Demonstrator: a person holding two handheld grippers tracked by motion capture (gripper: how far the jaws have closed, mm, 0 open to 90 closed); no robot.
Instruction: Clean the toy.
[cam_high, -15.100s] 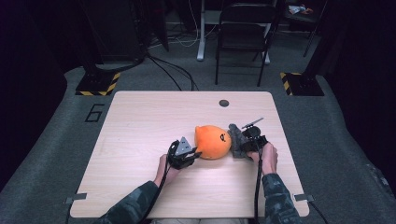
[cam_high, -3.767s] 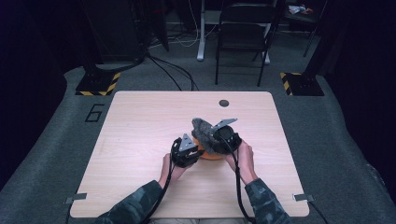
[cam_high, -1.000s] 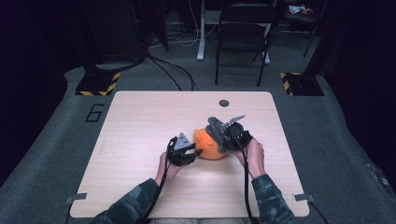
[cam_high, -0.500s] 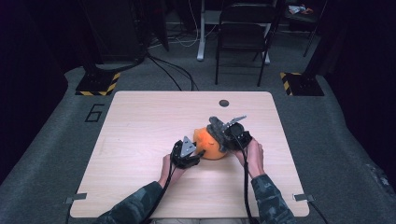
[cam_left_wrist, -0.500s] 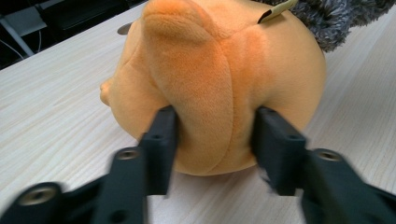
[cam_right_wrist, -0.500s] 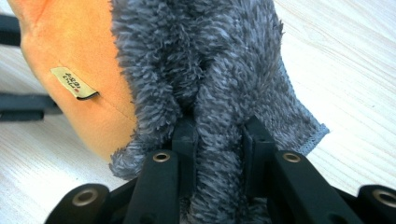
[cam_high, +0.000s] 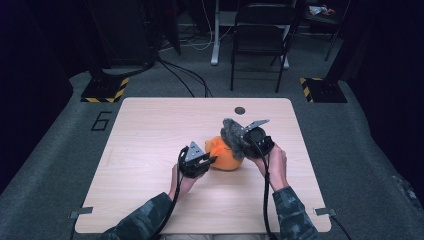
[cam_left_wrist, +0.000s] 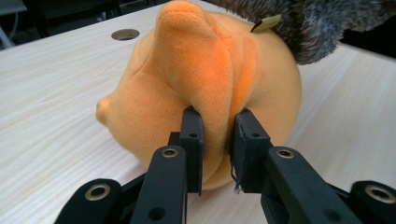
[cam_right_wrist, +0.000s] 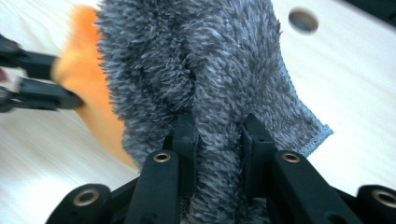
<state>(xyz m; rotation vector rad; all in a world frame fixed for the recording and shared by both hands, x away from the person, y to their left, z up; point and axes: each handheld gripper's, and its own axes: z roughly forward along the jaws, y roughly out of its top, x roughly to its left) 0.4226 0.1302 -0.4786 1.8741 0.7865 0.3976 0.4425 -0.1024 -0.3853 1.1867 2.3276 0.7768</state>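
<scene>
Both grippers sit at the middle of the high view: the left gripper (cam_high: 211, 161) meets the orange plush toy (cam_high: 224, 155) from the left, and the right gripper (cam_high: 239, 142) holds a grey cloth (cam_high: 231, 134) over the toy's upper right, with the light wooden table (cam_high: 150, 130) under them and a small round hole (cam_high: 240, 110) just above. Seen from the left gripper view, the left gripper (cam_left_wrist: 218, 144) has just been closing and its jaws pinch a fold of the toy (cam_left_wrist: 205, 74) at frame centre, grey cloth (cam_left_wrist: 308, 23) at the upper right. From the right gripper view, the right gripper (cam_right_wrist: 218, 144) is clamped on the cloth (cam_right_wrist: 196, 65), which hangs in the middle, orange toy (cam_right_wrist: 88, 79) at the left.
</scene>
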